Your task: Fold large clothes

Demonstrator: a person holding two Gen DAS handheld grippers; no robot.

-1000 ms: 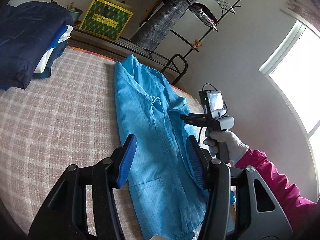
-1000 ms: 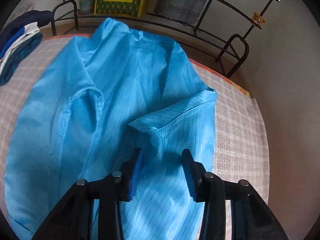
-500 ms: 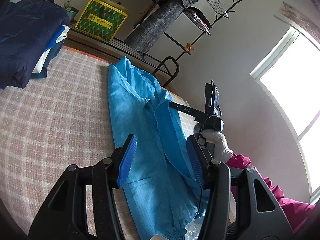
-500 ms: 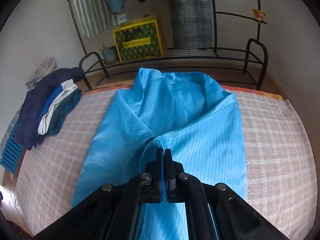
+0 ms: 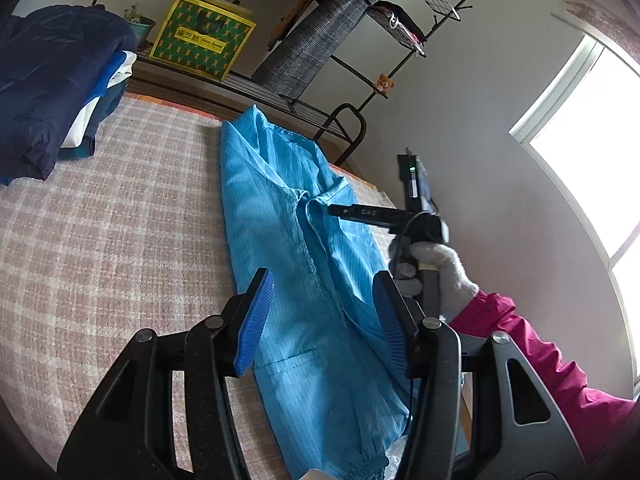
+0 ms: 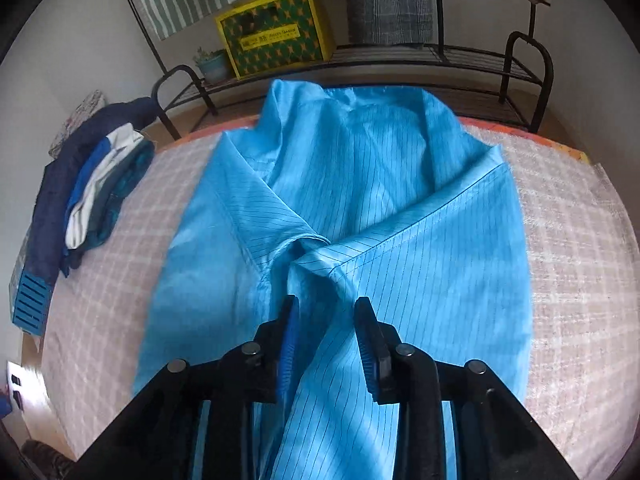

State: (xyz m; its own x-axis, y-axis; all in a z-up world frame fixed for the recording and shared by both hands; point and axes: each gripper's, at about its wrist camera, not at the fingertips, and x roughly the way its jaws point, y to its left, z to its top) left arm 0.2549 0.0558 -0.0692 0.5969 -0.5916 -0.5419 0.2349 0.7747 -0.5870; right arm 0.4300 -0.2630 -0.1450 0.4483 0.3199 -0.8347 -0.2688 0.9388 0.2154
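A large bright blue striped garment [image 5: 304,280] lies lengthwise on the pink checked bed cover [image 5: 100,240], collar toward the far end. In the right wrist view its two front panels [image 6: 360,200] meet in a pinched crease just ahead of my right gripper [image 6: 326,336]. That gripper's jaws are opening and stand apart, with loose fabric under and between them and the pads not pressing on it. In the left wrist view the right gripper [image 5: 334,210] is held over the garment's chest by a gloved hand [image 5: 436,272]. My left gripper [image 5: 322,312] hovers open above the lower part, holding nothing.
A stack of folded dark blue and white clothes [image 5: 48,92] sits at the bed's far left. Behind the bed stands a black metal rack [image 5: 344,120] with a yellow-green box [image 5: 200,36] and hanging clothes. A pink sleeve [image 5: 520,344] and a bright window [image 5: 592,160] are on the right.
My right gripper shut on a fold of the blue fabric, rose and tilted, and its jaws have now come apart. The left gripper stayed still and open.
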